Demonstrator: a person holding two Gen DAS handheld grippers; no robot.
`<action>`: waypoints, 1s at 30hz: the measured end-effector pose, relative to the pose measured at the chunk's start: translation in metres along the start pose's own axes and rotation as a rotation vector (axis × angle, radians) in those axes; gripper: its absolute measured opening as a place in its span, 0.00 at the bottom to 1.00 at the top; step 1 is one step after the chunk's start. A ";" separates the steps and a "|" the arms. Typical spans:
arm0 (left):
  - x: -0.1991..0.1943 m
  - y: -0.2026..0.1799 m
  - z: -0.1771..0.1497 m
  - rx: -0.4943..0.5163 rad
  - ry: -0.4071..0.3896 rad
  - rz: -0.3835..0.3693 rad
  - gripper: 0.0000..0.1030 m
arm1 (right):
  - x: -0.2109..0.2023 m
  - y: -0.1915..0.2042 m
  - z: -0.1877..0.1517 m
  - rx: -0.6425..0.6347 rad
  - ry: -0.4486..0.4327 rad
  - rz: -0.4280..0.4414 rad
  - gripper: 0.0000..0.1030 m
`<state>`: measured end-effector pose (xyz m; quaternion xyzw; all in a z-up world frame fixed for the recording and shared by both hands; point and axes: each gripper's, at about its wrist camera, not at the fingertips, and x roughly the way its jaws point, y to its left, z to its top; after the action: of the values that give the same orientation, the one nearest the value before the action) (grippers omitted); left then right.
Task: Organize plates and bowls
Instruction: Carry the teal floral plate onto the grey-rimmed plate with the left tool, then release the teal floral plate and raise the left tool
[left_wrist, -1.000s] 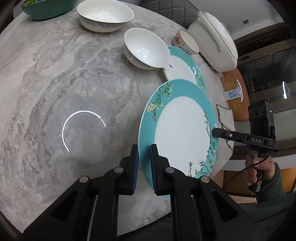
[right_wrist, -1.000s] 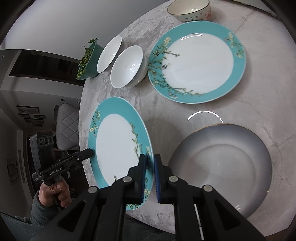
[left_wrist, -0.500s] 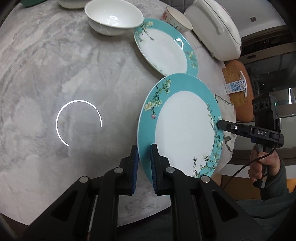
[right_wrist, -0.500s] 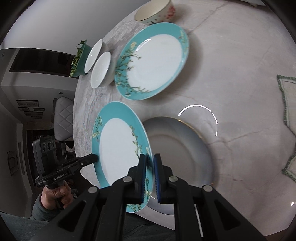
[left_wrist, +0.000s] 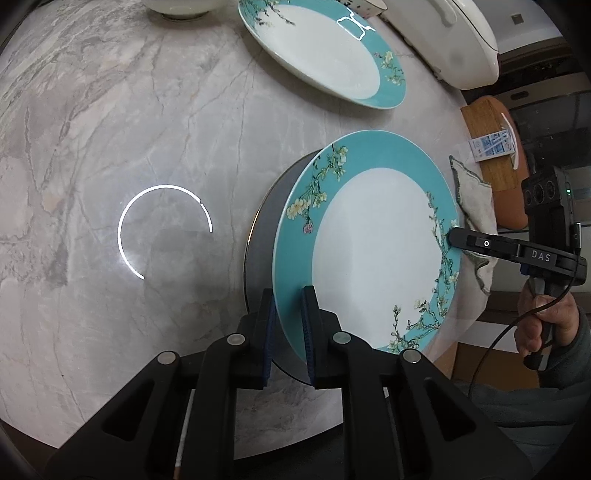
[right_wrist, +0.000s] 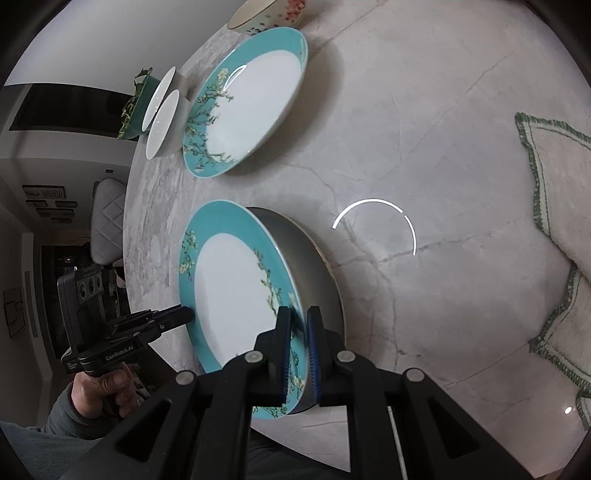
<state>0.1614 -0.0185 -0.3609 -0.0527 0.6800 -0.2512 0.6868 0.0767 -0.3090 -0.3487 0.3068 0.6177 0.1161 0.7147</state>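
A teal-rimmed plate with flower branches (left_wrist: 373, 251) (right_wrist: 232, 295) hangs just above a grey plate with a gold edge (left_wrist: 264, 236) (right_wrist: 314, 258) near the table's front edge. My left gripper (left_wrist: 288, 321) is shut on the teal plate's near rim. My right gripper (right_wrist: 299, 332) is shut on the opposite rim, and its tip (left_wrist: 456, 238) shows in the left wrist view. A second teal plate (left_wrist: 325, 51) (right_wrist: 247, 114) lies flat farther back. Two white bowls (right_wrist: 162, 114) stand behind it, one of them (left_wrist: 177, 7) at the top edge of the left wrist view.
The marble table (left_wrist: 110, 147) is round. A small flowered bowl (right_wrist: 266, 16) and a large white lidded dish (left_wrist: 450, 40) stand at the back. A white cloth with green trim (right_wrist: 554, 221) lies at the right. A teal bowl of greens (right_wrist: 138, 103) sits far left.
Both grippers carried the teal plate across the table and lower, until it came over the grey plate. The second teal plate and the bowls slid toward the far edge of both views.
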 end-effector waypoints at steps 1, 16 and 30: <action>0.003 -0.002 -0.002 0.004 0.005 0.008 0.12 | 0.001 -0.001 0.000 -0.004 0.000 -0.006 0.11; 0.014 -0.013 0.003 0.051 0.010 0.072 0.12 | 0.017 -0.002 -0.006 -0.034 0.016 -0.053 0.12; 0.015 -0.029 0.002 0.129 0.013 0.185 0.15 | 0.026 0.040 -0.015 -0.277 -0.021 -0.313 0.19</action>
<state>0.1548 -0.0505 -0.3626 0.0563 0.6686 -0.2303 0.7048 0.0765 -0.2591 -0.3469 0.1070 0.6283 0.0844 0.7660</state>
